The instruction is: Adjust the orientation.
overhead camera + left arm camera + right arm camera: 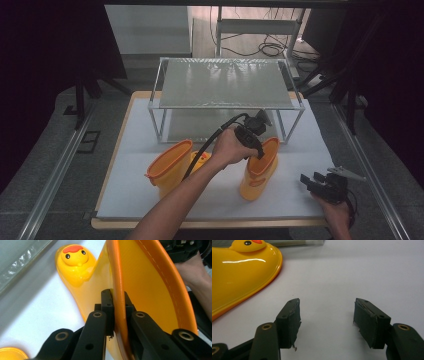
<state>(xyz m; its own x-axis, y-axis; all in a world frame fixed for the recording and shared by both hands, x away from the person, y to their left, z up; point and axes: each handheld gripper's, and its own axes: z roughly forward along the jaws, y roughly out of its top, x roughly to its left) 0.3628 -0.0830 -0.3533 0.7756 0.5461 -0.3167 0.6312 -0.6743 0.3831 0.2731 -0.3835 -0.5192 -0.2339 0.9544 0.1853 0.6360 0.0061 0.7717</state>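
Right-hand glossy yellow rubber boot with orange rim and duck face on the toe (257, 172) stands upright on the white counter (130, 195), shaft vertical, in front of the wire shelf rack (225, 85). Left gripper (257, 150) comes from above, its jaws clamped across the boot's rim wall, one inside, one outside. Right gripper (312, 181) rests well apart, jaws wide, empty. Any lift would run straight up along the shaft.

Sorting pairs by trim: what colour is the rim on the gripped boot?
Orange rim, clearest in left gripper view.

left tool (261, 152): clamped, angled down | right tool (311, 181): jaws apart
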